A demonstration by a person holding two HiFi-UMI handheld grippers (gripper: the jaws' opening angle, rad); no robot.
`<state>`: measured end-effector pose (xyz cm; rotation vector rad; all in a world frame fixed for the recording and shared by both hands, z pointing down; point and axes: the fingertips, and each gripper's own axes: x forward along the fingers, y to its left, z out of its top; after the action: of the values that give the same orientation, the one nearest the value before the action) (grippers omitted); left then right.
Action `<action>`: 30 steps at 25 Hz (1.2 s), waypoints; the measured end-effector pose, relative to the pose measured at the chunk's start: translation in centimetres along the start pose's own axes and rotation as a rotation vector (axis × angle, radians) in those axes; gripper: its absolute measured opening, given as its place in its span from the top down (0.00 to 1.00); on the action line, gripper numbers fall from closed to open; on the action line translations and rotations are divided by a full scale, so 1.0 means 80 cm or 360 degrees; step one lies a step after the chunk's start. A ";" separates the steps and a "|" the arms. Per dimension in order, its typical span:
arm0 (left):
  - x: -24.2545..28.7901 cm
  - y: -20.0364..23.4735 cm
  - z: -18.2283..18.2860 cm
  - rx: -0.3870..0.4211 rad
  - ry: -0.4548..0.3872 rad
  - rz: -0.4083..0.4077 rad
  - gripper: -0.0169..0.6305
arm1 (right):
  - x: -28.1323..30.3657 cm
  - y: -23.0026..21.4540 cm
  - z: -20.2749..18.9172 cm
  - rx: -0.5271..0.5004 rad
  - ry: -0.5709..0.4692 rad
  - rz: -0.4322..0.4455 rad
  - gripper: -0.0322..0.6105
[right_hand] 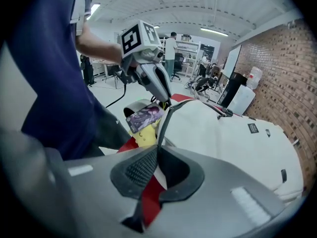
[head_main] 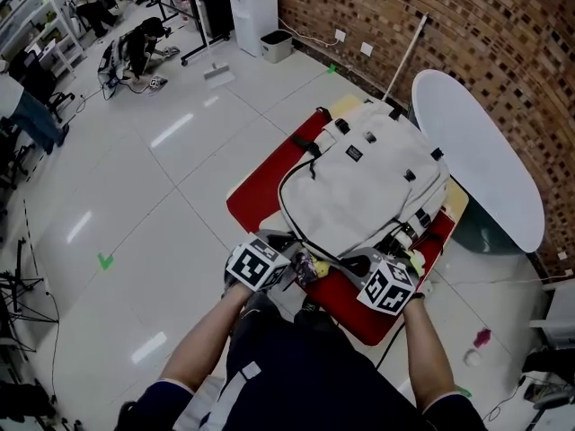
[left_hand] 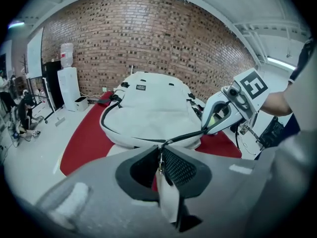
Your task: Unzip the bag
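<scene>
A white backpack [head_main: 359,187] lies flat on a red mat [head_main: 256,200], its dark zipper line running round the near edge. Both grippers are at that near edge, close together. In the left gripper view my left gripper [left_hand: 161,158] is shut on the zipper pull [left_hand: 160,150], a metal ring with a white tab hanging below. A dark zipper band [left_hand: 190,134] stretches from it to my right gripper [left_hand: 208,128]. In the right gripper view my right gripper [right_hand: 157,158] is shut on that same dark band at the bag's edge, facing the left gripper [right_hand: 166,100].
A yellow charm with a picture card [right_hand: 143,118] dangles from the bag near the jaws. A white oval table [head_main: 485,160] stands behind the bag, against a brick wall [head_main: 503,25]. A water dispenser [head_main: 254,7] and a person sitting on the floor [head_main: 135,48] are far off.
</scene>
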<state>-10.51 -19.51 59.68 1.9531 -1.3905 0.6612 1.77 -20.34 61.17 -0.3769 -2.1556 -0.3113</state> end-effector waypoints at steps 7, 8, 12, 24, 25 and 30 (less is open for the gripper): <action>0.000 0.077 0.007 0.0107 0.0027 -0.0023 0.91 | 0.003 0.002 -0.011 0.0185 0.0108 -0.0073 0.91; 0.000 0.089 0.009 0.0128 0.0029 -0.0036 0.91 | 0.003 0.001 -0.011 0.0230 0.0121 -0.0098 0.91; 0.003 0.129 0.022 0.0210 0.0039 -0.0122 0.91 | 0.002 -0.005 -0.012 0.0406 0.0179 -0.0211 0.91; 0.043 0.214 0.062 0.0553 0.0012 -0.0235 0.91 | -0.002 -0.018 -0.004 0.0889 0.0307 -0.0580 0.89; 0.045 0.216 0.065 0.0564 -0.0002 -0.0254 0.91 | -0.004 -0.020 -0.001 0.0927 0.0294 -0.0606 0.89; 0.047 0.212 0.067 0.0608 -0.0016 -0.0373 0.91 | -0.024 -0.032 0.038 0.1020 0.0147 -0.0708 0.80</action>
<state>-25.23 -29.79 62.42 2.3735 -1.0728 0.8516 -0.41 -21.94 57.67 0.4742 -2.0966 0.1262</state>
